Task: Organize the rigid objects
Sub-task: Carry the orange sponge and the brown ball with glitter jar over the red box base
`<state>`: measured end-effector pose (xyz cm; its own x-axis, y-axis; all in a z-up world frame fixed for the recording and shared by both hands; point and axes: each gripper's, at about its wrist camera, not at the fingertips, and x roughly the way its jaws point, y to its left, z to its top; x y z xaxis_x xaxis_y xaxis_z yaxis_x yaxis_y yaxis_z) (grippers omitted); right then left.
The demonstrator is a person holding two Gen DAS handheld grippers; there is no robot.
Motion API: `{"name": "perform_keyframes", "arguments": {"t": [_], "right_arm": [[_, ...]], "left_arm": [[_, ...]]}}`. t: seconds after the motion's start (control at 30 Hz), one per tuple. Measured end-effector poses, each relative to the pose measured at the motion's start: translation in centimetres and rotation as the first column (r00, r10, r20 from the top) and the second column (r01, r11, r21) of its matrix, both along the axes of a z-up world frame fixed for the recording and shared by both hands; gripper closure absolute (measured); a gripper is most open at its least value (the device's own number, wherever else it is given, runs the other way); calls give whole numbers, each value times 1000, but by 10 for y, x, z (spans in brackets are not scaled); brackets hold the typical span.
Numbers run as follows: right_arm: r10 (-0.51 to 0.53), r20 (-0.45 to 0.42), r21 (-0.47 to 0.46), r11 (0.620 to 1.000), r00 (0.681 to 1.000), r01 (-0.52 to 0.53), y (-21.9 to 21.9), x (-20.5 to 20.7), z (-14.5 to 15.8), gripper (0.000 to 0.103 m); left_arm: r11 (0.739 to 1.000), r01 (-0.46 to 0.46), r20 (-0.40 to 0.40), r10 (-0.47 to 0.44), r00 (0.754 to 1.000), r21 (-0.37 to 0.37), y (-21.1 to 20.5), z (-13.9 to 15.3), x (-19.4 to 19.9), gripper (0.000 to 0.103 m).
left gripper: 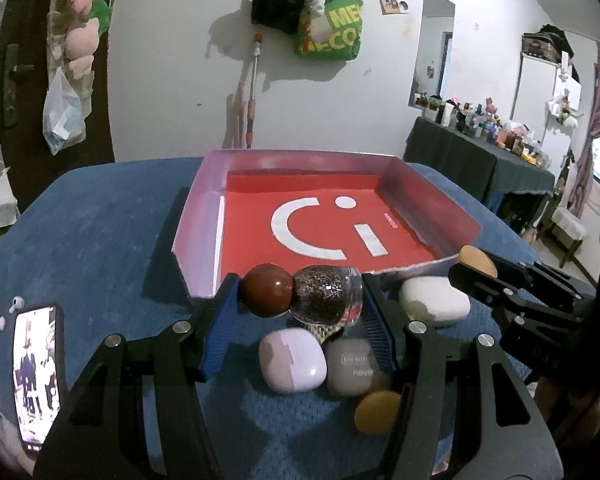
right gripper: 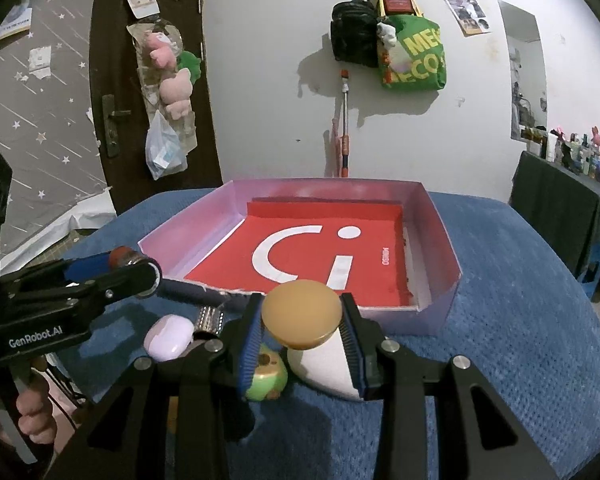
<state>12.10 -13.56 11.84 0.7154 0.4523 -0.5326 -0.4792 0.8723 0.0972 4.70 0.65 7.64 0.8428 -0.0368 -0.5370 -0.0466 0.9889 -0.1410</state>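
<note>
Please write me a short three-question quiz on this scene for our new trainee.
1. True or false: the box already holds an item.
2. What does the left gripper hold?
A) a phone
B) a glitter bottle with a brown round cap
C) a lilac case
3. Fill in: the right gripper is shut on a tan ____.

Key:
1. False; only its red floor shows.
2. B.
3. Disc, gripped at its edges.

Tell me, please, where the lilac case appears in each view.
Left wrist: lilac case lies low in the centre, between the left gripper's fingers.
Right wrist: lilac case lies lower left, under the left gripper.
Shared landmark: the red tray behind it.
</note>
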Motion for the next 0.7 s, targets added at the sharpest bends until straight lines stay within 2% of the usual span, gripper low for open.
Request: {"name": "perform_keyframes", "arguments": {"t": [0.53,0.7], "right_arm": [[4,-83,3,1000,997,-4,7,44,-4,63],[1,-102,-11,1000,995,-2,12,60,-6,63]], "left_arm": [[1000,17,-17,-17,1000,-8,4,4,41,46],[999,29,-49,-30,998,-14,7,0,60,46]]}}
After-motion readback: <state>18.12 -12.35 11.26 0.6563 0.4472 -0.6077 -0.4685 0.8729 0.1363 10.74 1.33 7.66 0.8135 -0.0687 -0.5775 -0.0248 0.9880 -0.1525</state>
